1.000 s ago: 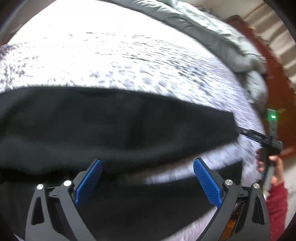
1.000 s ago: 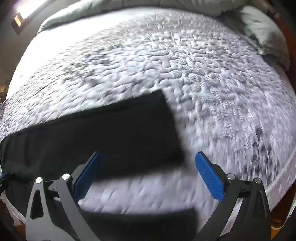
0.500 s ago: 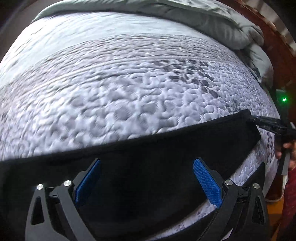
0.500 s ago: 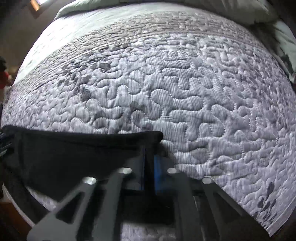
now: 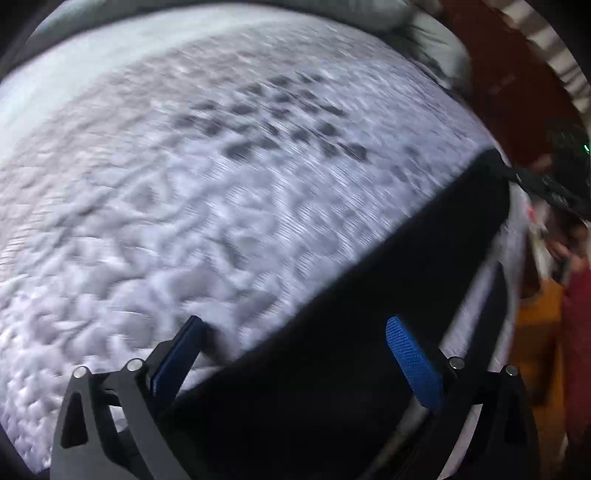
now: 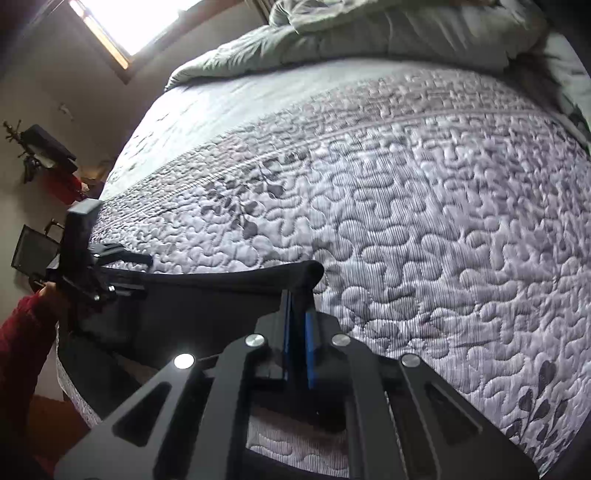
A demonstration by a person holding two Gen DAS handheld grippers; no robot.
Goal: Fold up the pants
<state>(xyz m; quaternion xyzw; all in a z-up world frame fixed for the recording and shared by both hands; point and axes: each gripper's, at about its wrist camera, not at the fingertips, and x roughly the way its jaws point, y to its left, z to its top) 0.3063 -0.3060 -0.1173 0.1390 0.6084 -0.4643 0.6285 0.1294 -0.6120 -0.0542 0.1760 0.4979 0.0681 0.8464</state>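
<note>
Black pants [image 6: 207, 306] lie stretched along the near edge of a quilted grey bed [image 6: 406, 221]. My right gripper [image 6: 299, 310] is shut on their right end, and the cloth bulges up just past the blue pads. At the far left of that view my left gripper [image 6: 135, 271] hangs over the pants' other end. In the left wrist view the left gripper [image 5: 295, 354] stands open and tilted, its blue pads [image 5: 413, 362] wide apart above the pants [image 5: 369, 332], with nothing pinched. The right gripper [image 5: 517, 175] shows there at the pants' far corner.
A grey-green duvet [image 6: 369, 33] is bunched at the far end of the bed. Dark red wood [image 5: 498, 74] borders the bed on the right of the left wrist view. A person's red sleeve [image 6: 22, 339] is at the lower left. A window [image 6: 122, 22] is lit behind.
My right gripper went from wide open to shut on the pants' end and lifted it slightly. My left gripper swept sideways along the pants and rolled, still open.
</note>
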